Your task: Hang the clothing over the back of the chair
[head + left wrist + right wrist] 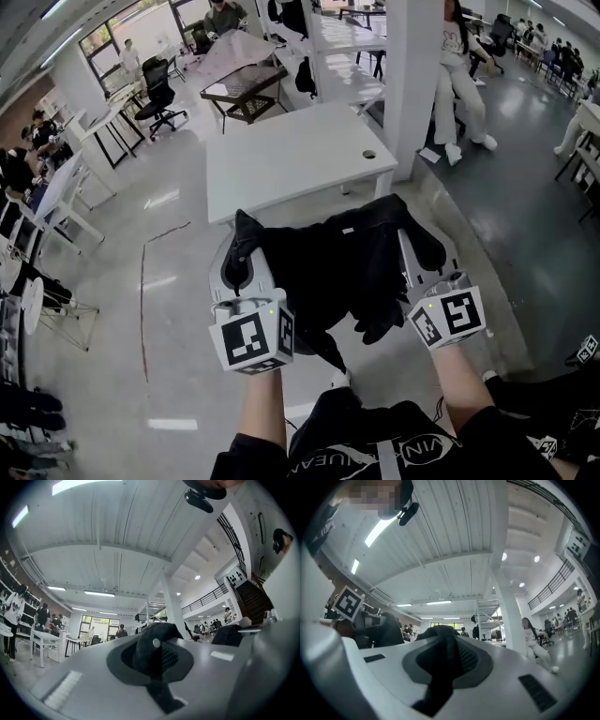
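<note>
The left gripper (240,261) and right gripper (413,255) each pinch the black fabric garment (337,267), stretched between them above the glossy grey floor (178,309). A white rectangular table (291,159) stands just beyond. Cloth covers both jaw tips.

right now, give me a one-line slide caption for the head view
Left gripper and right gripper hold a black garment spread between them, in front of a white table.

1. In the head view, the black fabric garment (342,267) covers the finger tips of the left gripper (244,234) and the right gripper (422,246).
2. Each gripper view shows only a bunched fold of the garment; the remainder lies outside the frame.
3. The distant people (225,17) are too small to detail.
</note>
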Available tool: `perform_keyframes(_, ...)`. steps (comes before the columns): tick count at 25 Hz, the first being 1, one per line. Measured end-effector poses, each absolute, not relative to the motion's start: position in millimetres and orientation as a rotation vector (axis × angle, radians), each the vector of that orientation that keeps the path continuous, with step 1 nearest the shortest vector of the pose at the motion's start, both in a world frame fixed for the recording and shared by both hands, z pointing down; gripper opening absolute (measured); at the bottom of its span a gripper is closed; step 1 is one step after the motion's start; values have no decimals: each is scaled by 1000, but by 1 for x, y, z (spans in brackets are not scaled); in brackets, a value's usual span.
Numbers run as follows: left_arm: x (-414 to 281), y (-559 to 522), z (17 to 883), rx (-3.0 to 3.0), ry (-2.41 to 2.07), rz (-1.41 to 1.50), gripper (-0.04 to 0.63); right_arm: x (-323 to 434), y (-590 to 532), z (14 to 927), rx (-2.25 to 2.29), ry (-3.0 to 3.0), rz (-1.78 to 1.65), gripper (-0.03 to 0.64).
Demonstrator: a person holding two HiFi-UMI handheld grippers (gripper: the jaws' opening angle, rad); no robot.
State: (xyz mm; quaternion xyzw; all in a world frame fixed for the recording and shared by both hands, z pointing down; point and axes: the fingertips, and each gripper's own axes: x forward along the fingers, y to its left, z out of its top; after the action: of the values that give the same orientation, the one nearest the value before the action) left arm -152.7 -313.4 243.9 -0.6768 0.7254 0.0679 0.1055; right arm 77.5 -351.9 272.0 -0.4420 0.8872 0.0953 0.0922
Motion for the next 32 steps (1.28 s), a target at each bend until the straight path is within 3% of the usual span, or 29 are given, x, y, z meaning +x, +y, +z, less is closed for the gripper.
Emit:
perform_keyframes(14, -198, -417, 266, -1998, 2109, 109, 17, 32, -458, 308, -1458, 2686, 248, 51)
perform_keyframes(32, -224, -475, 361, -2113, 2190, -100, 18, 18, -529, 393, -1617, 2900, 219, 52)
